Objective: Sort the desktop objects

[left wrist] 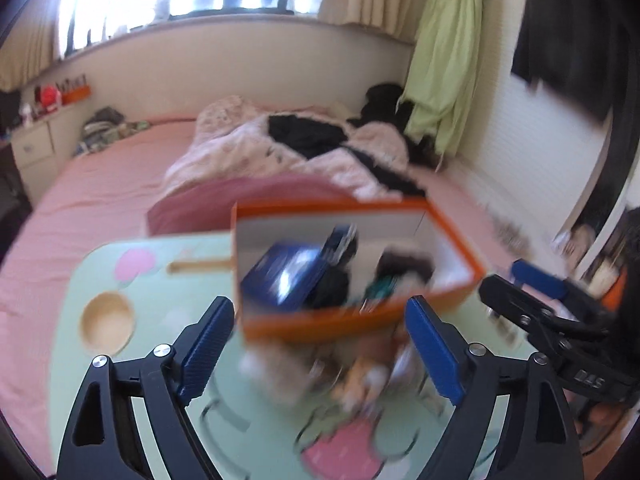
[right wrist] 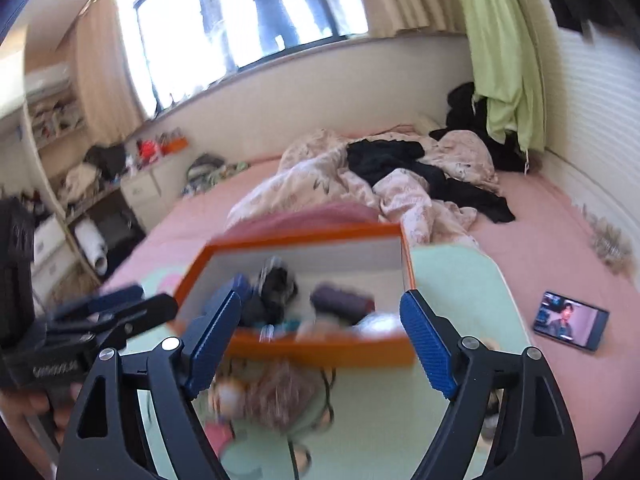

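Observation:
An orange box (left wrist: 340, 324) with a white inside stands on a pale green lap table (left wrist: 160, 288) on the bed. It holds a blue box (left wrist: 284, 276), dark items and a teal item, all blurred. It also shows in the right wrist view (right wrist: 320, 350). A blurred pile of small things (left wrist: 360, 380) lies in front of the box, seen too in the right wrist view (right wrist: 276, 396). My left gripper (left wrist: 320, 344) is open and empty just before the box. My right gripper (right wrist: 320, 344) is open and empty, also facing the box.
A round wooden dish (left wrist: 107, 322) and a wooden stick (left wrist: 200, 266) lie on the table's left part. A phone with a lit screen (right wrist: 570, 320) lies on the pink bed to the right. A crumpled quilt (right wrist: 360, 188) and dark clothes lie behind the box.

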{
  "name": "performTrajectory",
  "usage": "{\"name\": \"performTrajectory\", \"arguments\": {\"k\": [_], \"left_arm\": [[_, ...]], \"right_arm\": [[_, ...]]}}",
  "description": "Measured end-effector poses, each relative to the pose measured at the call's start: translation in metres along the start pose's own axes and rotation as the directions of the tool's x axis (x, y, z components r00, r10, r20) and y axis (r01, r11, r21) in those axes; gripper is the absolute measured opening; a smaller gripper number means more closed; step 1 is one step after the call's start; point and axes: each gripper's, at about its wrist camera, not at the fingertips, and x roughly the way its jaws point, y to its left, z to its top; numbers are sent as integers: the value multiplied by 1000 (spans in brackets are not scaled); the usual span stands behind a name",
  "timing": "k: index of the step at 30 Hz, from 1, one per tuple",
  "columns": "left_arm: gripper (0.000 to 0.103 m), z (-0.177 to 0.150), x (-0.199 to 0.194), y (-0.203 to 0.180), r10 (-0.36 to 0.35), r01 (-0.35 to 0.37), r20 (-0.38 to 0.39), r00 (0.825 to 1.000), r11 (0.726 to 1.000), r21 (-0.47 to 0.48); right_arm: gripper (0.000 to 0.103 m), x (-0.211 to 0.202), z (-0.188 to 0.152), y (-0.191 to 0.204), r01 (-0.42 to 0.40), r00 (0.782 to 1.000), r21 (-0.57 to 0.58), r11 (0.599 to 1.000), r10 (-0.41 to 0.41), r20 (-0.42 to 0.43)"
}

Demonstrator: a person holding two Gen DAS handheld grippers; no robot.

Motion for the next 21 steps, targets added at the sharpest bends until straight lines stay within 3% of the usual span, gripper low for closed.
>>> {"name": "performTrajectory", "arguments": {"k": [4,8,11,12,13,15,21], "left_arm": [[88,-41,-3,4,9,-9,-67,998,1000,12],[88,-69,9,15,59,-62,-141,988,998,-17],[89,-77,22,32,77,-94,-190,979,992,-81],[94,-80,25,35,92,-113,-205,974,989,-92],[103,-83,27,35,137,-154,-203,970,986,-70],[103,-90,29,30,204,-209,-193,960,978,-10],[103,-92,29,31,195,-201,-184,963,980,-12]], "right_arm": [[82,-9,-43,13,-15,995,-69,997,8,-94],[82,2,-81,21,4,982,-117,993,-26,-188],[82,17,-90,21,5,966,-127,992,-38,-257],[84,23,-91,20,24,958,-130,991,-60,-280],[91,25,-91,20,43,957,-141,989,-81,-278],[103,29,-93,20,54,951,-152,987,-97,-293],[103,32,-97,20,68,947,-200,977,-126,-295]]}}
